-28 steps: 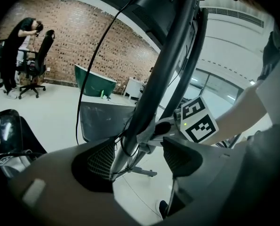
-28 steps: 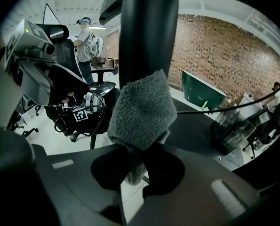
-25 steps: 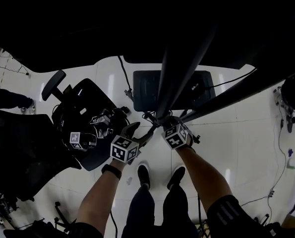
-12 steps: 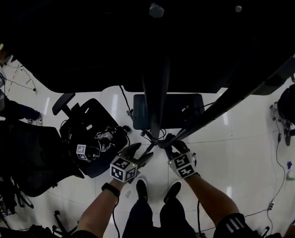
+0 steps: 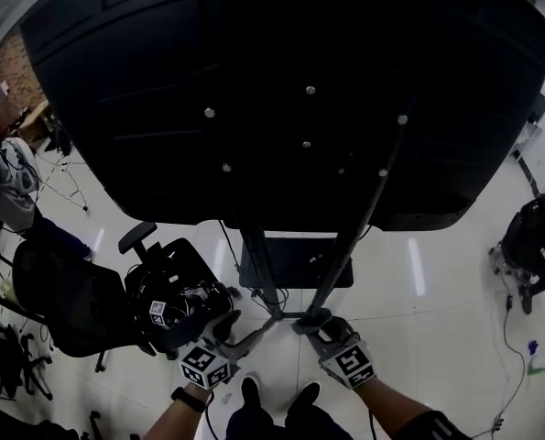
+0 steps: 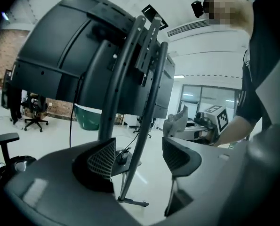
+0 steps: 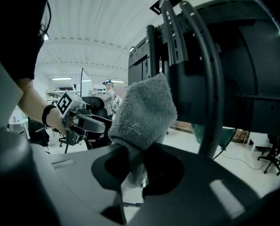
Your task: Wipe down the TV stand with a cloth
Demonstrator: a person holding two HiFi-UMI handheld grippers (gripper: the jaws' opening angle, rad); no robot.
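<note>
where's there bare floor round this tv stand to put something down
Bare white floor lies right of the stand's poles, up to the dark object at the right edge. The left is crowded: an office chair piled with equipment, then another black chair. The stand's low shelf looks bare between the poles.

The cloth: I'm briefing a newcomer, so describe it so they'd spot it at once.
Start at the big black TV on its slanted stand poles. Close to those poles, the right gripper is shut on the cloth. It is the only soft, fluffy grey thing among hard dark parts.
</note>
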